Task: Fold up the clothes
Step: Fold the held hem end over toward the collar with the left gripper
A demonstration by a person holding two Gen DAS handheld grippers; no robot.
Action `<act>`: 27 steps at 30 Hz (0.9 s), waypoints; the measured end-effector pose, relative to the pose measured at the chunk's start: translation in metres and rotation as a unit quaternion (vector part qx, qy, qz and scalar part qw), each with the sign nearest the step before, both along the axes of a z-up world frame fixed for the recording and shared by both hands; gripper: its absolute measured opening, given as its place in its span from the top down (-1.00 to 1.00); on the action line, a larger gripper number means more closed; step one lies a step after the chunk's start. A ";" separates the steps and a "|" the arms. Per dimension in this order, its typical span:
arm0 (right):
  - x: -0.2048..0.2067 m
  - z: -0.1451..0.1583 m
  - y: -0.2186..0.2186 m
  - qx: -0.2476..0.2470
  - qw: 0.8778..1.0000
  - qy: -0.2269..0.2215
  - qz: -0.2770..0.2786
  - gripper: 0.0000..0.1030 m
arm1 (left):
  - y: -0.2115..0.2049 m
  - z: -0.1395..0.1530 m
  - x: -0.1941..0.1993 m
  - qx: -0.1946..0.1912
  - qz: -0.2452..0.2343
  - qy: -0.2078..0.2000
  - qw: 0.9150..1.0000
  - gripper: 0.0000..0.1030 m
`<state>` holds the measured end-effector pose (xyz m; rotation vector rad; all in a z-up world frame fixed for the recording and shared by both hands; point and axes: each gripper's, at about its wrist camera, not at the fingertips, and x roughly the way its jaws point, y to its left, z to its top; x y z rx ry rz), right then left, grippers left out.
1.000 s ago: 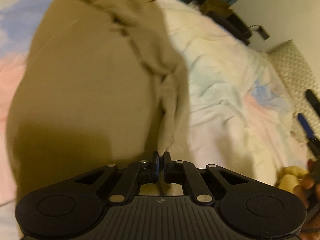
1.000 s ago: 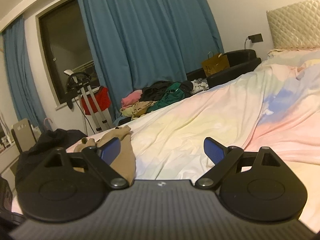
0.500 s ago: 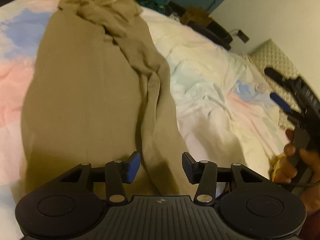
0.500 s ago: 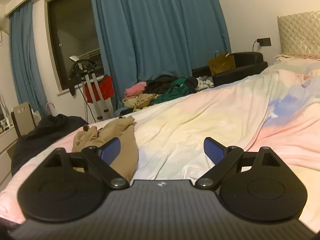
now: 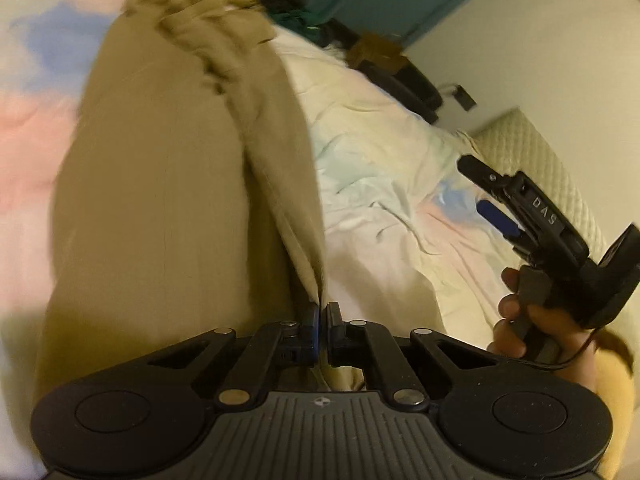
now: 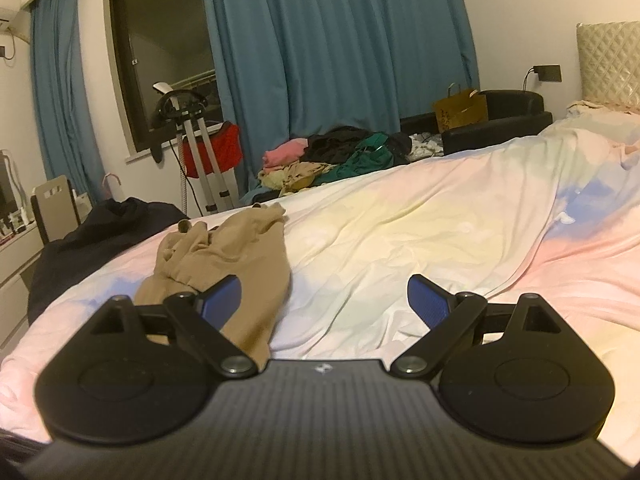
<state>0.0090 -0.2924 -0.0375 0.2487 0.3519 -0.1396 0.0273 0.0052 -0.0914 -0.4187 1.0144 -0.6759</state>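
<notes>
Left gripper (image 5: 322, 322) is pinching tight, fingers pressed together low at the near edge. Right gripper (image 6: 325, 305) is hovering with fingers spread wide, gripped by the right hand (image 5: 532, 330).

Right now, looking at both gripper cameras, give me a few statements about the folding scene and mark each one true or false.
1. The left gripper is shut on an edge of the tan garment. True.
2. The right gripper is clamped on the garment. False: its jaws stand wide apart and hold nothing.
3. The tan garment lies on a pastel bedsheet. True.
4. The curtains behind the bed are red. False: they are blue.
5. A pile of mixed clothes sits beyond the far edge of the bed. True.
6. The brown paper bag stands on the bedsheet. False: it stands past the bed, by the black sofa.
</notes>
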 end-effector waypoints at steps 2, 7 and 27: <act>0.002 -0.001 0.003 -0.004 1.000 0.008 0.003 -0.78 | 0.007 -0.011 -0.003 0.023 0.013 0.024 0.999 0.94; 0.001 0.000 0.009 -0.008 1.000 0.019 0.013 -0.78 | 0.016 -0.024 0.001 0.054 0.026 0.066 0.996 0.83; 0.043 -0.027 0.004 0.054 0.998 0.029 0.018 -0.78 | -0.048 -0.017 0.256 0.027 0.148 -0.004 0.989 0.17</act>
